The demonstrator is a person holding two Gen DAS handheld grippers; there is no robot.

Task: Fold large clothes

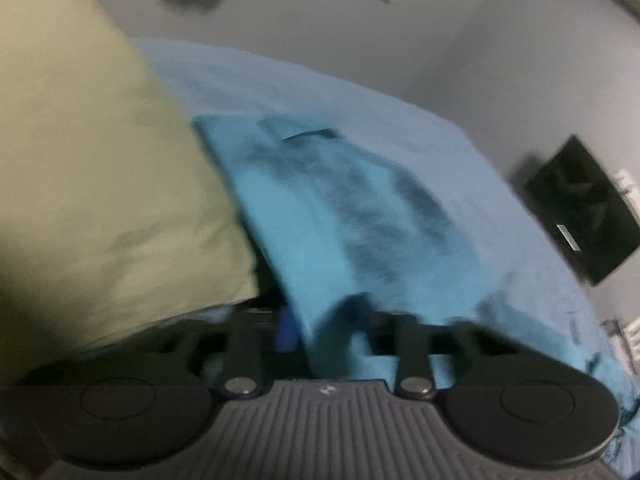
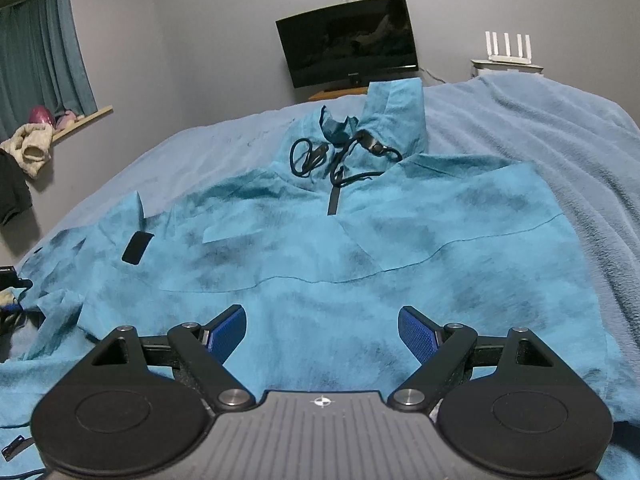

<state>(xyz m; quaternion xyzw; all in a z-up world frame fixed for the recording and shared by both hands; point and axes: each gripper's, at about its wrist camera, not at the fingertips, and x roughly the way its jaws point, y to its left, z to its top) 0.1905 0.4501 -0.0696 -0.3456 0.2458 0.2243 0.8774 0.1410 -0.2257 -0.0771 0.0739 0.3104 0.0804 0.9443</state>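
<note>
A teal jacket point(image 2: 360, 240) with dark mottling lies front up on the bed, its collar and black drawcord point(image 2: 340, 156) at the far end. My right gripper point(image 2: 322, 336) hovers open over the jacket's lower front, and nothing sits between its blue pads point(image 2: 228, 336). The left wrist view is blurred. There a fold of the jacket point(image 1: 340, 220) drapes over my left gripper point(image 1: 320, 320) and runs down between its fingers. That gripper is shut on the fabric, with only a sliver of one blue pad point(image 1: 286, 332) showing.
A light blue blanket point(image 2: 520, 140) covers the bed. An olive pillow point(image 1: 80, 160) lies close on the left of the left gripper. A dark monitor point(image 2: 348, 40) and a white router point(image 2: 508, 48) stand beyond the bed. Teal curtains point(image 2: 40, 48) and a ledge with clothes are far left.
</note>
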